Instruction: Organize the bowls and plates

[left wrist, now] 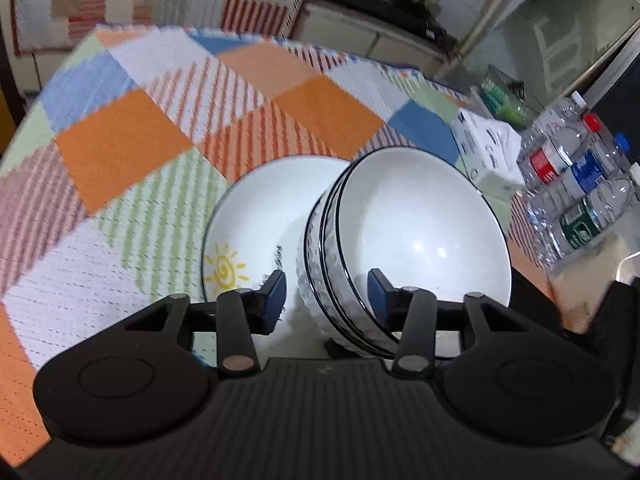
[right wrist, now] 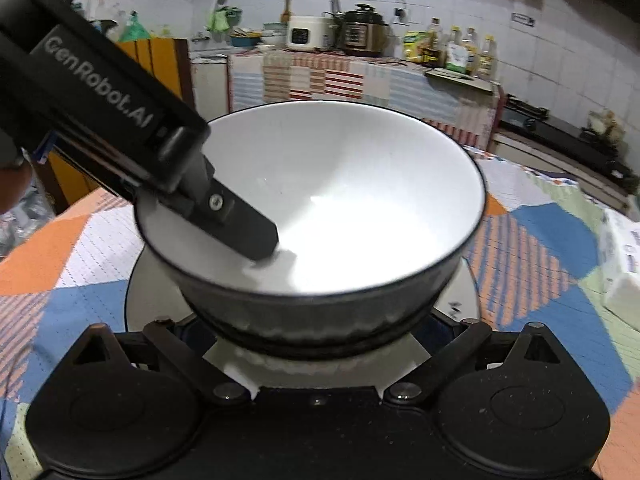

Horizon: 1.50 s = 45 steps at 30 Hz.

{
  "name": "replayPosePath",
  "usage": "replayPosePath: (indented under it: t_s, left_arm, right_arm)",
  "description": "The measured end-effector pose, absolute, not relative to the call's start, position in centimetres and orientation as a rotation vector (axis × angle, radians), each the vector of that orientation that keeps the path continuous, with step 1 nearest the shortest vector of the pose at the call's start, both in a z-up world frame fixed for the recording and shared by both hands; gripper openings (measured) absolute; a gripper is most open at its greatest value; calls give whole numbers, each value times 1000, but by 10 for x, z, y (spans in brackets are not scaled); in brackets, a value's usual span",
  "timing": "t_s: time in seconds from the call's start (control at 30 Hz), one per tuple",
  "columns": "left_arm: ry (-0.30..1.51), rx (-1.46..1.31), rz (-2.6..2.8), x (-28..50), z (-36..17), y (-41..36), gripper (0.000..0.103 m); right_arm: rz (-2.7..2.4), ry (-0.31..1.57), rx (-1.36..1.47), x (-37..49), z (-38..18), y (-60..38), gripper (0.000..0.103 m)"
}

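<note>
Glossy round bowls (left wrist: 416,236), black-rimmed, ribbed outside, on woven checked cloth (left wrist: 132,152)

Bowls (left wrist: 420,232): three counted, nested in one black-rimmed stack. Plates (left wrist: 256,220): one, with a sun drawing. Plastic bottles (left wrist: 576,184): at least four, grouped. White boxes (left wrist: 488,152): one. Grippers: two, left gripper (left wrist: 327,292) and right gripper (right wrist: 320,360).
</note>
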<state>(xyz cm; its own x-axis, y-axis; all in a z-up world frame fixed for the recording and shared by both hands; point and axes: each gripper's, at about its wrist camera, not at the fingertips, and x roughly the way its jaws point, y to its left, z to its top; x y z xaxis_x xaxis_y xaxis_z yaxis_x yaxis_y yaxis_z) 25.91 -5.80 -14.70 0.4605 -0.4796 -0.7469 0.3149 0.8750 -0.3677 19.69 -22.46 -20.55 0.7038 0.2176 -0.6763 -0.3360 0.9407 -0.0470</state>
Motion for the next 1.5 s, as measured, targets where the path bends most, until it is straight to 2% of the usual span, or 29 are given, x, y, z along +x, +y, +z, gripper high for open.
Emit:
replayPosePath:
  t_s: [0.3, 0.7, 0.87, 1.03, 1.3, 1.5]
  left_arm:
    - [807, -178, -423, 213, -100, -27, 49]
    - [764, -165, -369, 147, -39, 7, 55]
    - [759, -98, -368, 118, -19, 0, 64]
    - [715, -16, -319, 84, -4, -8, 79]
    - [726, -3, -260, 52, -12, -7, 94]
    - [708, -5, -229, 37, -18, -6, 97]
  right_arm:
    - [194, 648, -142, 138, -172, -247, 101]
    - [-101, 634, -23, 113, -110, -282, 102]
    - [-94, 643, -47, 91, -84, -272, 102]
    - [-101, 686, 11, 72, -67, -270, 102]
    - [-161, 704, -19, 34, -44, -268, 102]
    - [-145, 704, -29, 15, -38, -263, 102]
